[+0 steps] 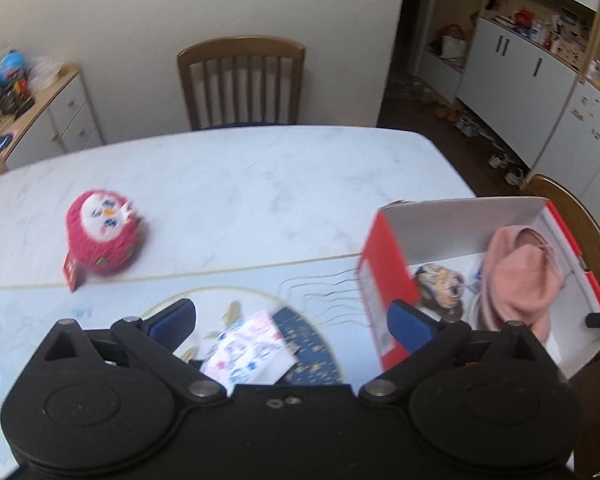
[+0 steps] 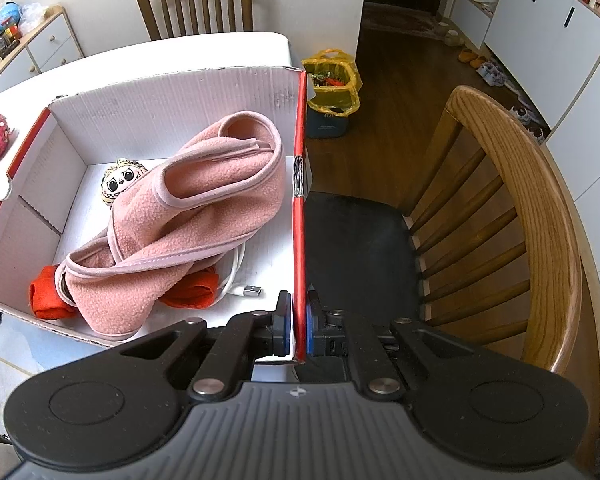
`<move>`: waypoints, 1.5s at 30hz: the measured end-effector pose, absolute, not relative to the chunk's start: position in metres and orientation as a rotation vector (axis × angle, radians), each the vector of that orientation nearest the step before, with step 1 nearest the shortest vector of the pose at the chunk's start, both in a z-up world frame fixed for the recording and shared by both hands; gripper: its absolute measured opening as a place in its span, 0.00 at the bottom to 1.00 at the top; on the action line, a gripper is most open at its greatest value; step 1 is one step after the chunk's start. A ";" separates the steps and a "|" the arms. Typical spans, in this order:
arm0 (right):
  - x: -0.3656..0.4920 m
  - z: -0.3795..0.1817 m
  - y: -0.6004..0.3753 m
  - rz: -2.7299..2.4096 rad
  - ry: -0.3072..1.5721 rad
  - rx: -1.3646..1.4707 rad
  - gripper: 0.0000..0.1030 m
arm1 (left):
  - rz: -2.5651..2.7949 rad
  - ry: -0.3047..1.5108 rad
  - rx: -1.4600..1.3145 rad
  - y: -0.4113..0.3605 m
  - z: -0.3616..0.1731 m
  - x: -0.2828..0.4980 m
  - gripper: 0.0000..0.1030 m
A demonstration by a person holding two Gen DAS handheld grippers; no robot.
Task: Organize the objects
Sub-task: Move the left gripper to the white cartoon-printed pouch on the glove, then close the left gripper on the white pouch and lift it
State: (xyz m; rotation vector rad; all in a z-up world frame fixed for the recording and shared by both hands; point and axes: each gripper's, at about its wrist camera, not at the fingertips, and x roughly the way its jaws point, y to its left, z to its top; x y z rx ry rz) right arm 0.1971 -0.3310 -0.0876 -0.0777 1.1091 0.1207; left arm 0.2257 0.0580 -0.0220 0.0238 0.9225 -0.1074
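Observation:
A red cardboard box (image 1: 384, 264) with white inner walls (image 2: 172, 100) stands open at the table's right edge. Inside lie a pink fleece garment (image 2: 188, 208), a small plush face (image 2: 120, 180), an orange cloth (image 2: 46, 292) and a white USB cable (image 2: 246, 290). My right gripper (image 2: 298, 324) is shut on the box's right wall near its front corner. A pink owl plush (image 1: 104, 236) with a red tag sits on the table to the left of the box. My left gripper (image 1: 292, 320) is open wide above a small patterned packet (image 1: 248, 344), holding nothing.
The marble-look table (image 1: 240, 184) has a printed mat (image 1: 316, 344) under the packet. A wooden chair (image 1: 240, 80) stands at the far side, another (image 2: 520, 216) right of the box. A bin with a yellow bag (image 2: 332, 92) is on the floor. A sideboard (image 1: 48, 120) stands far left.

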 end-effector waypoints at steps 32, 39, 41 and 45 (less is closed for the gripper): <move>0.204 -0.091 -0.321 0.077 1.139 -0.108 0.07 | -0.107 1.043 0.150 0.084 -0.139 0.240 0.99; 0.204 -0.091 -0.319 0.073 1.139 -0.112 0.07 | -0.123 1.066 0.113 0.092 -0.149 0.247 0.99; 0.203 -0.091 -0.319 0.073 1.139 -0.112 0.07 | -0.123 1.075 0.092 0.096 -0.151 0.249 0.97; 0.203 -0.091 -0.319 0.072 1.139 -0.118 0.07 | -0.125 1.071 0.068 0.100 -0.151 0.251 0.94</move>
